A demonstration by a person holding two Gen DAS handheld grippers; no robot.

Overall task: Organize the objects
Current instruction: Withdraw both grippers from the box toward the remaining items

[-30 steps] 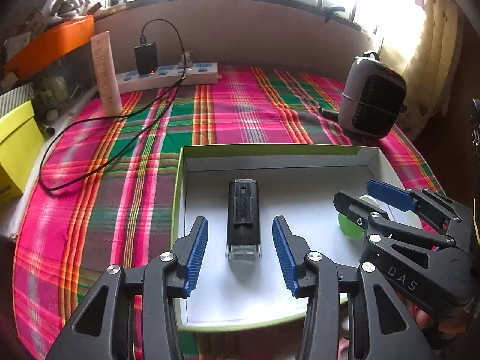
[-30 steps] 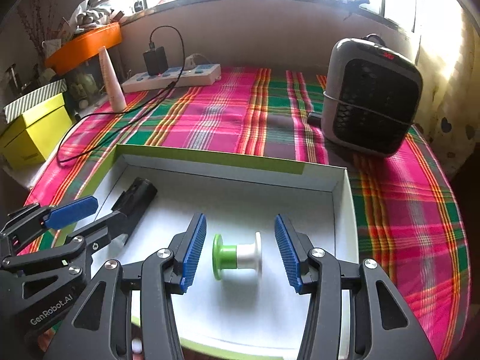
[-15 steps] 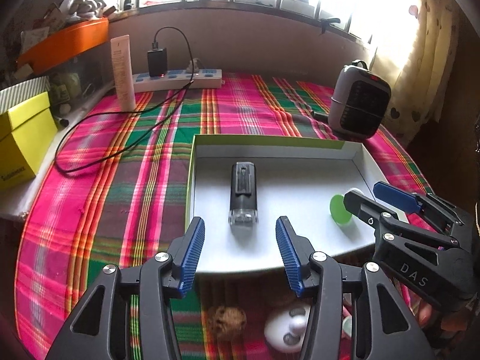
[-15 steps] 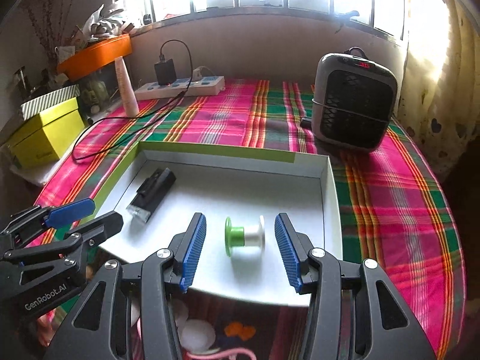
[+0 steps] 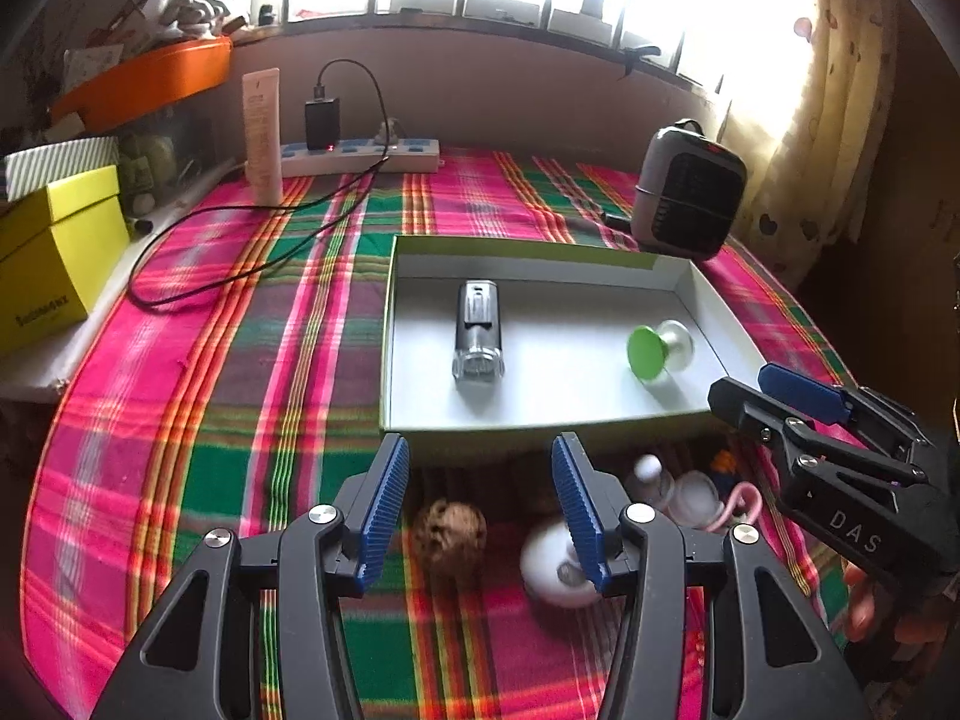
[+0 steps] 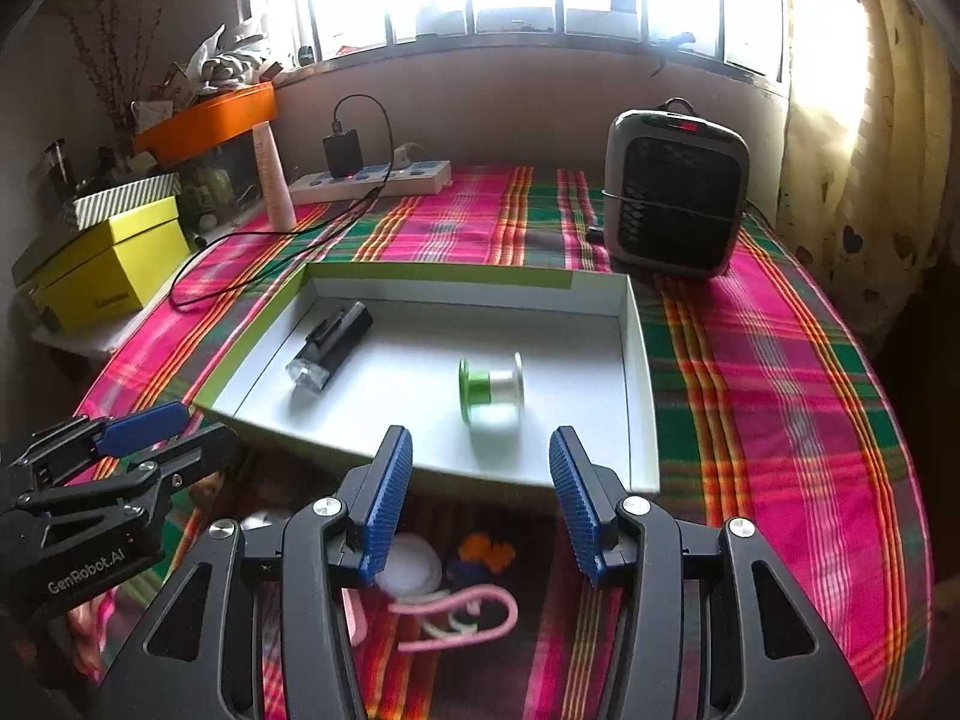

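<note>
Left gripper (image 5: 480, 504) at lower centre of the left wrist view, jaws spread and empty after some recent widening, hovering over a brown textured ball (image 5: 450, 534) and a white rounded item (image 5: 555, 570) on the plaid cloth (image 5: 198, 396). Right gripper (image 6: 480, 504) at lower centre of the right wrist view, jaws likewise spread, nothing between the pads, above a pink loop (image 6: 462, 618) and a white disc (image 6: 414, 570).

Shallow white tray (image 5: 540, 429) with green outer edge at mid-frame, just beyond both sets of fingers. Inside, a small black flashlight (image 5: 477, 330) lying toward the left half, lens end nearest the cameras; a spool (image 5: 657, 345) with one green flange and a pale core toward the right half, lying on its side, well apart from the flashlight.

Grey heater (image 6: 675, 216) at upper right behind the tray. Power strip (image 5: 360, 159) with plugged charger at upper left, beside an upright tube (image 5: 262, 138). Yellow box (image 5: 54, 258) at far left edge.
</note>
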